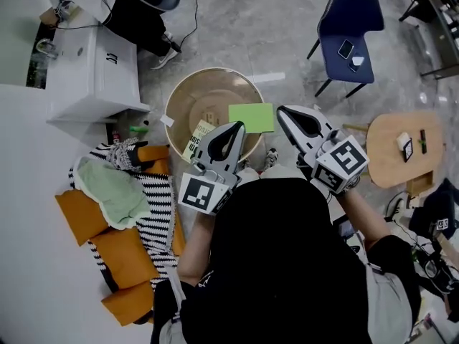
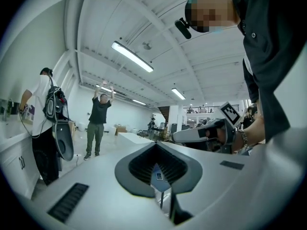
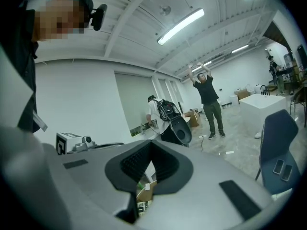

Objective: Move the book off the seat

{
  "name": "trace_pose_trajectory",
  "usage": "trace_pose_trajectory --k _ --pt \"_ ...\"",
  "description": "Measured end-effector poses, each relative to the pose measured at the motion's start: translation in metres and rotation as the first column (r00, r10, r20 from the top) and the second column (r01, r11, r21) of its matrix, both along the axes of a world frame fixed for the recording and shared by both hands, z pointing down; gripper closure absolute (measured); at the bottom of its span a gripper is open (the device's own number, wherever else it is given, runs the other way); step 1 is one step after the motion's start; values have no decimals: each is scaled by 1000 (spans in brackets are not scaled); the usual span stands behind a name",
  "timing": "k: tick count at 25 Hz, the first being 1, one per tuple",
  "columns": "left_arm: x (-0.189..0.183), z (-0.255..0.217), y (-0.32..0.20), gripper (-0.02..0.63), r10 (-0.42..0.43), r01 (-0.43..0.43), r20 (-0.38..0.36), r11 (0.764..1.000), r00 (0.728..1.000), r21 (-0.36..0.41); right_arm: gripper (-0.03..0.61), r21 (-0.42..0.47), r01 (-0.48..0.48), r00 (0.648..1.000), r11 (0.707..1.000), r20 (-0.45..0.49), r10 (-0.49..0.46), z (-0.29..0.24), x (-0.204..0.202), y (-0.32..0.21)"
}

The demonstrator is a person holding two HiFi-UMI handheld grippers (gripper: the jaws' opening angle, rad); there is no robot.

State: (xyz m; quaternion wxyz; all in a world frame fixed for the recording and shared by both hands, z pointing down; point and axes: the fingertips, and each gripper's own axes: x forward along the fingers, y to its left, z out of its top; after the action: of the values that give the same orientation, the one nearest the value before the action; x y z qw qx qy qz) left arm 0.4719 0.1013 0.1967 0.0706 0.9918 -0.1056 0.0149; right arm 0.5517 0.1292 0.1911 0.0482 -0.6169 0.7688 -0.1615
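A green book (image 1: 251,117) lies flat on the near rim of a round wooden seat (image 1: 208,95). A second, printed booklet (image 1: 195,140) rests at the seat's front left edge, and a strip of it shows between the jaws in the right gripper view (image 3: 144,202). My left gripper (image 1: 235,127) hovers just left of the green book, jaws together and empty. My right gripper (image 1: 283,112) hangs just right of the book, also shut with nothing in it. Both gripper views look out level across the room, the left gripper (image 2: 160,195) at the bottom of its own.
A blue chair (image 1: 349,31) with a phone on it stands at the back right. An orange sofa (image 1: 107,249) with a striped blanket and green cushion is at left, a white cabinet (image 1: 93,70) behind it, a round wooden table (image 1: 391,167) at right. Two people stand farther off.
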Motion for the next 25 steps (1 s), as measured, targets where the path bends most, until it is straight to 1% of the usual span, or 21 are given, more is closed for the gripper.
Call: trace_pose_trajectory --k 3,5,8,11,17,20,21,25 --pt "-4 -7 4 604 8 -8 0 999 1000 32 563 12 -20 1000 1000 -2 20 -9 -3 3" --pt "-8 -9 4 604 4 -4 1 999 1000 43 563 28 -22 999 999 -24 22 -13 -7 2" --pt "-11 -7 1 604 -14 14 -9 999 1000 34 564 39 -7 998 999 -66 9 -10 -14 -1" --pt "-7 -8 3 604 -10 11 -17 1000 1000 27 563 34 -4 997 999 -82 7 -6 -14 0" --pt "-2 -8 2 604 -10 11 -21 999 1000 37 565 26 -9 998 1000 -69 10 -6 -7 -2" --pt "-5 -6 3 604 -18 18 -18 999 1000 30 565 71 -7 1000 997 -29 9 -14 -11 -3" --pt "-6 -5 2 604 -21 21 -17 999 1000 29 565 75 -6 1000 997 -30 9 -14 -11 -4" --pt "-7 -5 1 604 -35 36 -22 999 999 27 565 11 -5 997 1000 -71 6 -1 -8 0"
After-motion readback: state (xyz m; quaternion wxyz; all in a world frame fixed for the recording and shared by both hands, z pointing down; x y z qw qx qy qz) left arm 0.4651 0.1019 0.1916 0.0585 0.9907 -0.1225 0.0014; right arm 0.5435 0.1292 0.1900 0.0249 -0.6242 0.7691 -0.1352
